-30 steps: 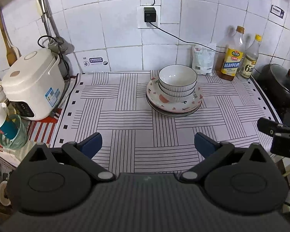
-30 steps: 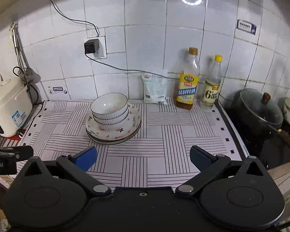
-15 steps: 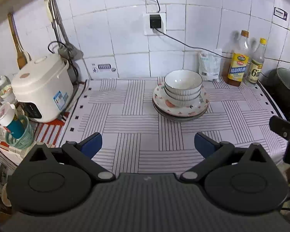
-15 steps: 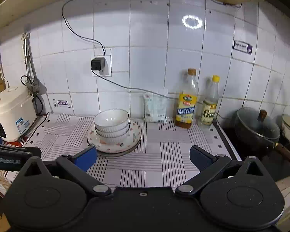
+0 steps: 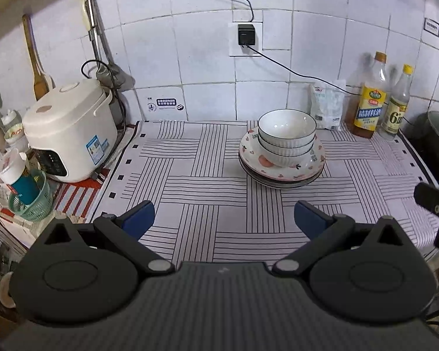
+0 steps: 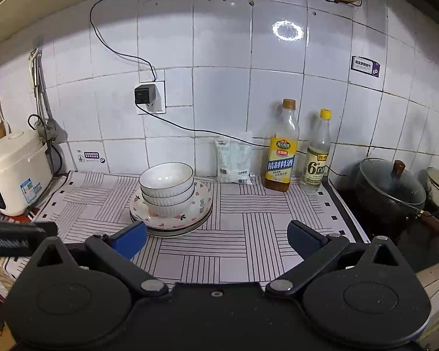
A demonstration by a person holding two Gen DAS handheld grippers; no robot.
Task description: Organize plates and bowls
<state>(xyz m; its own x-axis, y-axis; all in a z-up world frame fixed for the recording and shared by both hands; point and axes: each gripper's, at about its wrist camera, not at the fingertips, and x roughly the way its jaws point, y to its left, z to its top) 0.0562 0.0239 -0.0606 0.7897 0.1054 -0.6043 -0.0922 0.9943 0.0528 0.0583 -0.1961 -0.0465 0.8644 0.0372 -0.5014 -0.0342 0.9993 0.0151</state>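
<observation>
Three nested bowls (image 5: pixel 286 134) on stacked plates (image 5: pixel 281 172), perhaps three; left gripper (image 5: pixel 224 219) and right gripper (image 6: pixel 216 238) both spread wide, empty, well short of them.

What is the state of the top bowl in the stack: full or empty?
Empty. The top bowl sits upright on two other bowls, and its bare white inside shows down to the bottom in both wrist views.

bowls (image 5: pixel 286 134) stacked on plates (image 5: pixel 281 172), mid-bench (image 5: pixel 190 181) toward back | rice cooker (image 5: pixel 70 134) at left end | basket (image 5: pixel 32 199) before cooker | pouch (image 5: pixel 327 108) behind plates at wall | two bottles (image 5: pixel 368 99) right of pouch | pot (image 6: pixel 390 190) far right | left tool (image 5: pixel 224 219) and right tool (image 6: pixel 216 238) before stack, apart from it
</observation>
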